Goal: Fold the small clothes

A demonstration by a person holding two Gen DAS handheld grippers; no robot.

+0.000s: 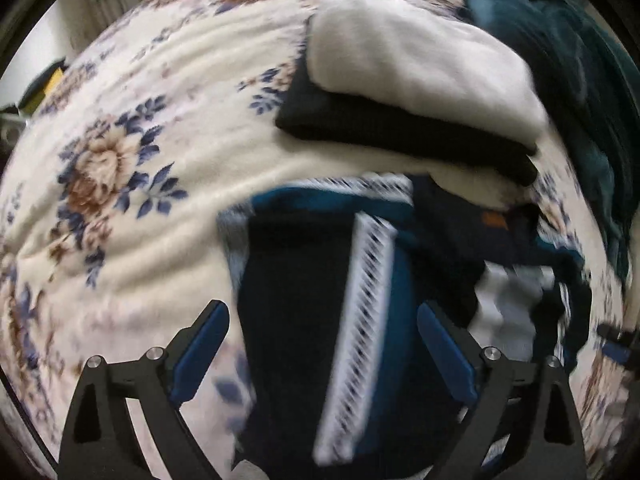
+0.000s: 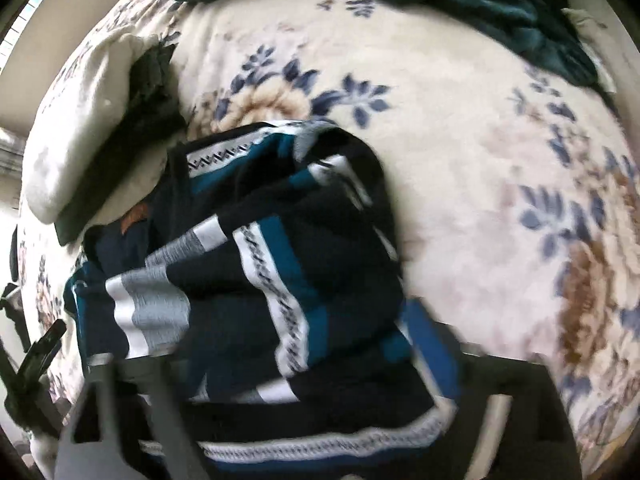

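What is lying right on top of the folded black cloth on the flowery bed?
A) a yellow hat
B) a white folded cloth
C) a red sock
B: in the left wrist view, the white folded cloth lies directly on the folded black cloth on the flowery blanket.

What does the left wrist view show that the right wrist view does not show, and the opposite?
Only the left wrist view shows the left gripper sharply, jaws apart over the patterned sweater.
Only the right wrist view shows the sweater's grey and white stripes clearly; the right gripper is blurred.
Both show the sweater, the folded white and black pile, the teal blanket and the floral bedcover.
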